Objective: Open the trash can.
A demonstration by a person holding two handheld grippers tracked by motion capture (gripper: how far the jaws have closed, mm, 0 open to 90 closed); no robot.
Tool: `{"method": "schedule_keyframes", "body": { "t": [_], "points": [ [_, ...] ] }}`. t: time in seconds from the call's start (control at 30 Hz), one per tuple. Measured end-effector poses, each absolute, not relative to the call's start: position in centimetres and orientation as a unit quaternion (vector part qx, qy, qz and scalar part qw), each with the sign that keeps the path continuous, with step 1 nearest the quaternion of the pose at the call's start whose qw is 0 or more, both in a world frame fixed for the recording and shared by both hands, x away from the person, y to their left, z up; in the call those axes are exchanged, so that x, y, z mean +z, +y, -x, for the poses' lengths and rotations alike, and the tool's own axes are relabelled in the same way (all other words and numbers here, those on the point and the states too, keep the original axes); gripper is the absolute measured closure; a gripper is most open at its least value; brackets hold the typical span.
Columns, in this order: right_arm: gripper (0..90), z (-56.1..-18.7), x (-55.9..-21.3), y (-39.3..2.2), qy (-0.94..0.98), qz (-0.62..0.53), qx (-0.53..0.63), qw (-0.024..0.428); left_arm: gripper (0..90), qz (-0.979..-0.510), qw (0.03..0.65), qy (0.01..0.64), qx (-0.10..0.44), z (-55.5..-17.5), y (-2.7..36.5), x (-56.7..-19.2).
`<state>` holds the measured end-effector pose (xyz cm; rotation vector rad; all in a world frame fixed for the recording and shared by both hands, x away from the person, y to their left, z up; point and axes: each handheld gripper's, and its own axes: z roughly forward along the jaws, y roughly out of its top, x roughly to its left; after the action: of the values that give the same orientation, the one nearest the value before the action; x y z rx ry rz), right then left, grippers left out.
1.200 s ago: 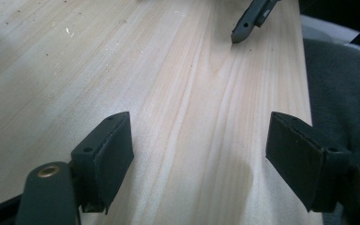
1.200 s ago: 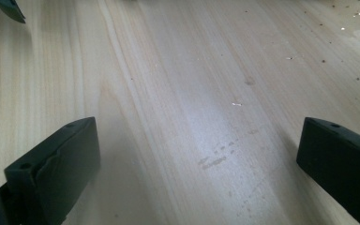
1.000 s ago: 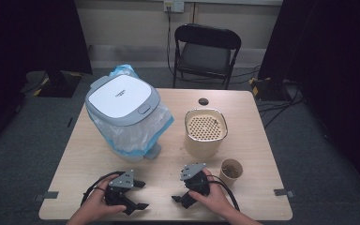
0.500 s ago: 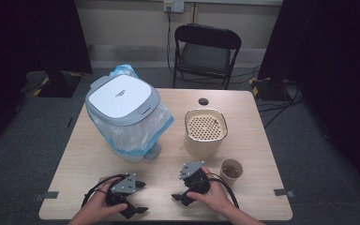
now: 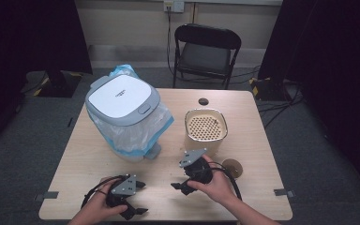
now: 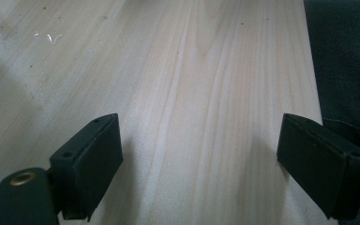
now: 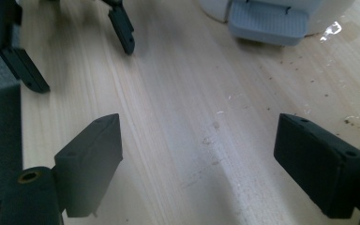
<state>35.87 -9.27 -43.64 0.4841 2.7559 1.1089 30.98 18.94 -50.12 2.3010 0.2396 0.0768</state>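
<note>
Tongs are both gaping wide over bare bench [image 5: 262,140], nothing between them: left tongs [image 5: 138,199] having just spread further at the near edge, right tongs [image 5: 180,186] just reopening, hovering near the tan perforated pot [image 5: 205,127].

My table [image 5: 168,173] is pale wood, matt, with fine straight grain and a few dark crumbs and shiny smears near the bin [image 5: 122,101]. That bin is smooth plastic, white lid in a grey rim, with a thin, crinkled clear-blue liner [image 5: 136,136] (glossy where light catches it). The beige box [image 5: 205,126] looks like matt plastic with a perforated top. My left gripper [image 6: 199,164] and right gripper [image 7: 199,164] have matt black jaws, smooth-faced, each under a dull grey plate.
</note>
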Motion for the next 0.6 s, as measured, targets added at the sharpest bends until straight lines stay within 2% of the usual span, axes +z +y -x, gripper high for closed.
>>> {"method": "schedule_keyframes", "body": {
  "t": [0.13,0.6],
  "points": [
    [16.9,-36.4,-42.2,-9.7,0.914,-0.171,0.365,0.057,13.1,-0.910,0.403,0.094,0.030,-31.0,18.9,-50.1],
    [18.1,-37.4,-37.7,-9.4,0.927,-0.144,0.338,0.079,12.9,-0.910,0.404,0.093,0.030,-31.0,18.9,-50.1]
  ]
}}
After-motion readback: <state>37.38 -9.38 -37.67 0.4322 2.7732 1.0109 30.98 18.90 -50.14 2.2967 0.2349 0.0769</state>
